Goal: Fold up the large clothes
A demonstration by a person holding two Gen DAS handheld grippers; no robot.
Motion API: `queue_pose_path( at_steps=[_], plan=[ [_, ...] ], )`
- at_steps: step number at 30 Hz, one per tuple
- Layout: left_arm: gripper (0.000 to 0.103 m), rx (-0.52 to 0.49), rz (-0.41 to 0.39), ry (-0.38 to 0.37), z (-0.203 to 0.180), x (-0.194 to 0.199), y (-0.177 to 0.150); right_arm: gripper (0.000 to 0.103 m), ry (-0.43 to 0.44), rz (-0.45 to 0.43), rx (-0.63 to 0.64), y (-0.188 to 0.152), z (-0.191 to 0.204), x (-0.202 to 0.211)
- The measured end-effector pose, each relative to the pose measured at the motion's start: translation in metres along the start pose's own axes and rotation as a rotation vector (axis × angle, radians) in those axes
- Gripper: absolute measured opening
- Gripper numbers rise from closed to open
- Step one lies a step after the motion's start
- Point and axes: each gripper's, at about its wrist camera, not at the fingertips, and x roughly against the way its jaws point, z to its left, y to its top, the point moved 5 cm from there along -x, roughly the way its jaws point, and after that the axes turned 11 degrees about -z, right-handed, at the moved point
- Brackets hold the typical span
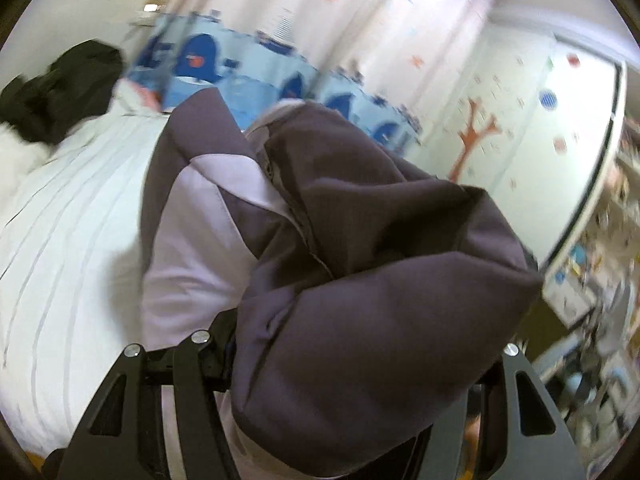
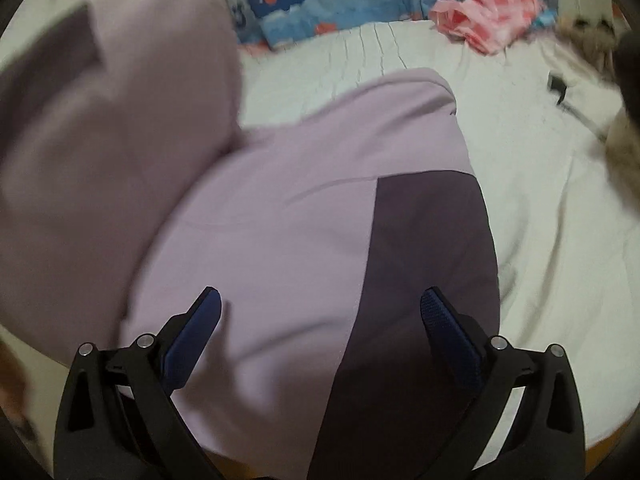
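- Jacket point(image 2: 304, 240), lilac with dark grey panels, lies partly spread on the white bedsheet point(image 2: 540, 220). One bunched section is lifted off the bed and draped over the left gripper point(image 1: 360, 360).
- The left gripper looks clamped on that thick bundle, though the cloth hides its pads. The bundle is bulky, so the hold may be only on an outer layer, and that layer could slip free mid-fold.
- The right gripper point(image 2: 320, 312) hangs over the flat part with its jaws apart, holding nothing. With that side unpinned, a pull from the left would likely drag the whole jacket across the sheet instead of creasing it.
- The raised flap at the left of the right wrist view could fall crooked and leave a lopsided fold.
- A pink cloth point(image 2: 492, 16) lies at the far edge, well apart from the jacket.
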Motion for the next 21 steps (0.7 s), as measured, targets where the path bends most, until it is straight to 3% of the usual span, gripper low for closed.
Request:
queue_pose_path(
  at_steps=[4, 5, 10, 13, 17, 21],
  plan=[
    [0.059, -0.067, 0.072, -0.038, -0.037, -0.04, -0.026, 0.097, 0.31, -0.067, -0.445, 0.015, -0.059, 0.025],
    [0.059, -0.087, 0.091, -0.043, -0.045, -0.051, -0.033, 0.097, 0.353, -0.078, -0.508, 0.016, -0.07, 0.03],
    [0.059, -0.237, 0.159, -0.038, -0.087, -0.089, -0.071, 0.097, 0.459, -0.132, -0.625, 0.029, -0.105, 0.062],
    [0.059, -0.299, 0.172, -0.032, -0.102, -0.097, -0.085, 0.097, 0.415, -0.133, -0.544, 0.052, -0.102, 0.074],
    [0.06, -0.382, 0.177, -0.013, -0.108, -0.101, -0.102, 0.097, 0.317, -0.118, -0.267, 0.107, -0.063, 0.082],
    [0.06, -0.448, 0.192, 0.009, -0.116, -0.101, -0.11, 0.097, 0.192, 0.121, 0.021, 0.126, -0.012, 0.03]
  ],
)
